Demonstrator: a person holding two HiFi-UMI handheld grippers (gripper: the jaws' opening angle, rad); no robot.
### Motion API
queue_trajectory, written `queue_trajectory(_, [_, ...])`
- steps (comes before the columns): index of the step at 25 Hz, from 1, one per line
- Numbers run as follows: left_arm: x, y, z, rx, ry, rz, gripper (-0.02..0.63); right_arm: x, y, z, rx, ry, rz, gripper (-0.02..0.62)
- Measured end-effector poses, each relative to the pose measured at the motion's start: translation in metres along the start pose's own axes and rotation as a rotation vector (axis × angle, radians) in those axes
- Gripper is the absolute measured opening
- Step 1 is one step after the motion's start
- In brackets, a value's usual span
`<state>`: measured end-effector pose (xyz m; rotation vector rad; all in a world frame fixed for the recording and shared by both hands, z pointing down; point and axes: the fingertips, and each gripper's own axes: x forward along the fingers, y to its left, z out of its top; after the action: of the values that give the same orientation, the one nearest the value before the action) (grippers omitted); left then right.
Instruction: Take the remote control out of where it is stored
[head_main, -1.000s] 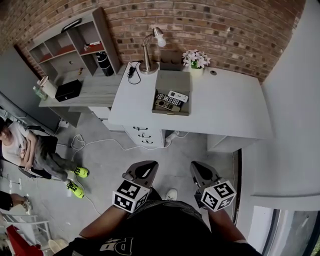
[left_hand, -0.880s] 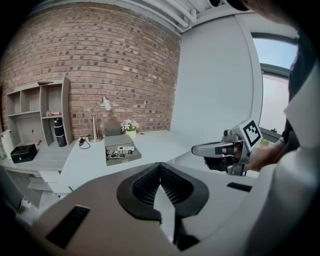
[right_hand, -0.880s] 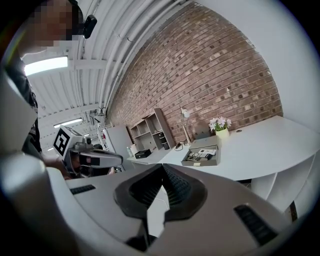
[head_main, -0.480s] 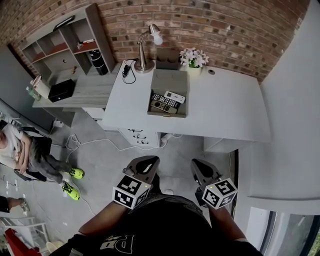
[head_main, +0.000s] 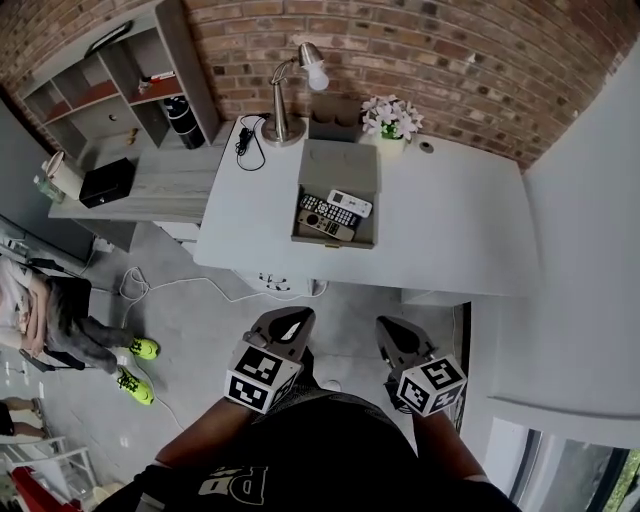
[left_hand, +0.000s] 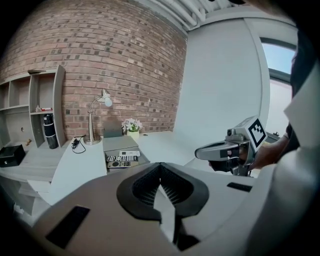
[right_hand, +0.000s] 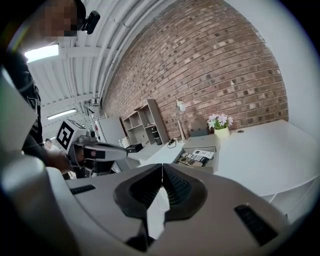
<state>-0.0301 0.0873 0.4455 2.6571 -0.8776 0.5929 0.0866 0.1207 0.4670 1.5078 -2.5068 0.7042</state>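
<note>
Right gripper view: right gripper (right_hand: 161, 169) had its jaws fully together, with nothing between them. Left gripper (left_hand: 160, 166) was the same, pads meeting and empty.

Both were carried low in front of the person, well apart from the open grey storage box (head_main: 331, 241). The box sat on the white desk (head_main: 450, 230) with its lid folded back on the far side.

In the head view the box lay straight ahead, roughly midway between the two grippers, so neither hand was clearly nearer.

Three remotes lay inside the box:
- white slim remote (head_main: 354, 203), toward the box's far right corner
- black keypad remote (head_main: 333, 210), mid-box
- dark remote (head_main: 318, 224), along the box's near wall

All three long axes ran across the box, crosswise to the approach and slightly skewed. My read: whichever gripper goes in has to open first, then come down from above and span a remote's narrow width.

Against a second earlier, both grippers had closed on the box's near side and the desk filled more of the head view. The remotes sat where they had been in the box.
</note>
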Motion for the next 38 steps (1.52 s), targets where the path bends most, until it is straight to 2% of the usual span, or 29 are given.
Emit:
queue_trajectory(7, [0.04, 0.054, 0.016, -0.01, 0.033, -0.042, 0.006, 0.059, -0.025, 0.021, 0.011, 0.042, -0.029, 0.005])
queue_trajectory(11, [0.061, 0.089, 0.021, -0.01, 0.064, -0.06, 0.006, 0.095, -0.044, 0.031, -0.046, 0.101, -0.058, 0.006])
queue_trajectory(17, [0.091, 0.114, 0.029, 0.049, 0.092, -0.162, 0.006, 0.148, -0.075, 0.025, -0.279, 0.282, -0.138, 0.006])
queue_trajectory(24, [0.115, 0.161, 0.032, 0.063, 0.129, -0.165, 0.006, 0.186, -0.133, 0.017, -0.48, 0.441, -0.252, 0.01])
queue_trajectory(25, [0.118, 0.166, 0.032, 0.063, 0.135, -0.163, 0.006, 0.191, -0.142, 0.015, -0.508, 0.47, -0.256, 0.031])
queue_trajectory(29, [0.128, 0.177, 0.032, 0.05, 0.153, -0.16, 0.006, 0.214, -0.173, 0.007, -0.652, 0.606, -0.238, 0.085])
queue_trajectory(34, [0.138, 0.183, 0.036, 0.025, 0.168, -0.145, 0.006, 0.242, -0.206, -0.009, -0.843, 0.796, -0.154, 0.143])
queue_trajectory(38, [0.146, 0.19, 0.038, -0.009, 0.169, -0.117, 0.006, 0.261, -0.226, -0.015, -0.953, 0.867, -0.11, 0.179])
